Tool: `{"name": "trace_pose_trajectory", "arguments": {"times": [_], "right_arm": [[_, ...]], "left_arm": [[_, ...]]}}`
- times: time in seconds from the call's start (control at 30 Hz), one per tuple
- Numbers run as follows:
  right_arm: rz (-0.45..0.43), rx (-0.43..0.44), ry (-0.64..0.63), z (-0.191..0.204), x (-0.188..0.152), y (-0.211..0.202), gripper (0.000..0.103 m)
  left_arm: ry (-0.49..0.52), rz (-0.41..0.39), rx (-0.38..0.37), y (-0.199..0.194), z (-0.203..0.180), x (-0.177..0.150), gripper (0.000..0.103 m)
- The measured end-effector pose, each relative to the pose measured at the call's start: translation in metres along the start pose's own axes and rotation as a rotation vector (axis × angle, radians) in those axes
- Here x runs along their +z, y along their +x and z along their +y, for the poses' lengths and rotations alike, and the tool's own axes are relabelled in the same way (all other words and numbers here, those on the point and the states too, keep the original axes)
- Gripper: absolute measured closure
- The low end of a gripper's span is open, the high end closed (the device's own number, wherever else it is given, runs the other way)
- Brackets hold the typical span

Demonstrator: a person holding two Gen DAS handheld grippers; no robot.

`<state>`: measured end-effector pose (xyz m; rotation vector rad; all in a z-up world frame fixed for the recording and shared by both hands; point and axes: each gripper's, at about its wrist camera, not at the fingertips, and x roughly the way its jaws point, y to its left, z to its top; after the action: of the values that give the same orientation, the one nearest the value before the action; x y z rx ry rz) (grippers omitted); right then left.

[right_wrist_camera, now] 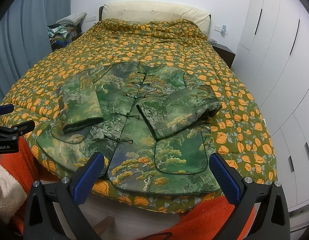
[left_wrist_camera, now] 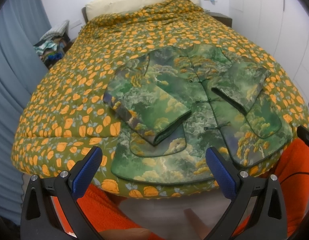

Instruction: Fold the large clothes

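Sleeves already crossed on jacket [right_wrist_camera: 134, 140]; left gripper [left_wrist_camera: 154, 172] and right gripper [right_wrist_camera: 157, 175], wide, empty, should take the six-o'clock hem.

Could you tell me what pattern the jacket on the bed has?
Green landscape print with yellow-orange trees, clearest in the right wrist view: jacket.
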<state>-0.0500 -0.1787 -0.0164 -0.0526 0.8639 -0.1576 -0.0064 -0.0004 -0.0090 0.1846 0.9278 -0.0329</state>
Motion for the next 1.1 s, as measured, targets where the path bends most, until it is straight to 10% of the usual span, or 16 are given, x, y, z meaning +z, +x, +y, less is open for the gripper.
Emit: {"name": "trace_pose_trajectory", "arguments": {"times": [1.1], "right_arm": [[0.001,0.004,0.004,0.0021,-0.0022,0.0029,0.0]], "left_arm": [[0.0,0.022,-0.002,0.0084,-0.004,-0.0016,0.0]]}}
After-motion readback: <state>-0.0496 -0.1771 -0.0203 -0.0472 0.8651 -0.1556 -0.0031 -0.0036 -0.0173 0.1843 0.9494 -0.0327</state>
